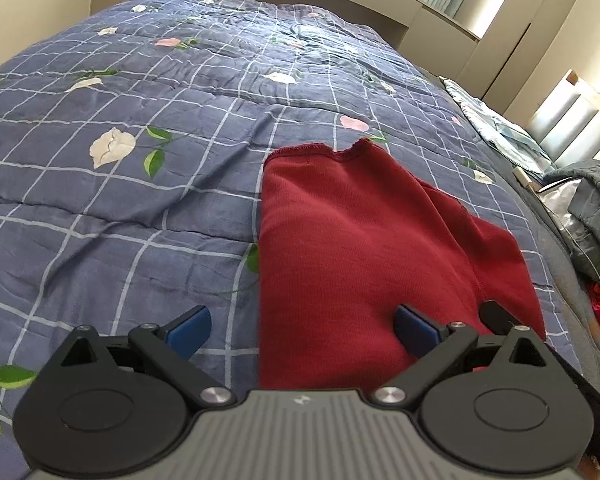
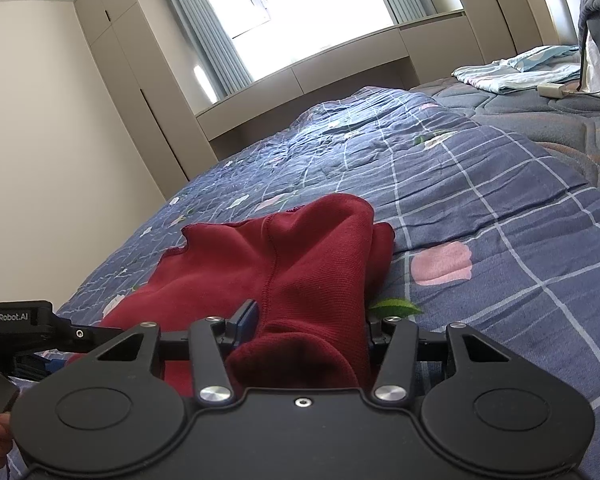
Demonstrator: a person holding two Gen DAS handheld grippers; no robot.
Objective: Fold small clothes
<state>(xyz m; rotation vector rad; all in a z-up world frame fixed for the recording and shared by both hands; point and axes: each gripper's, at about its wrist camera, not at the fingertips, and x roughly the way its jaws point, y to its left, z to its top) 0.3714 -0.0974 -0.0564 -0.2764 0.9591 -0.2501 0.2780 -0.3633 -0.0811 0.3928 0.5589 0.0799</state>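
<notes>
Between right hand-held gripper (image 2: 306, 330) pads: red garment (image 2: 300, 264).

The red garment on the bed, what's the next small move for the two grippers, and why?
Probably close the left hand-held gripper on the near edge. Its jaws stand open over the red garment, while the right hand-held gripper already has a bunched fold pinched, so both could then lift together over the quilt.

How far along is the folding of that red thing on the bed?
Early to midway, I'd judge. Done: the red garment lies on the checked quilt, with its right side apparently doubled over. In hand: the right claw has closed on a bunched fold of it. The left claw is open over its near edge, gripping nothing. Left: completing the fold and flattening it.
</notes>
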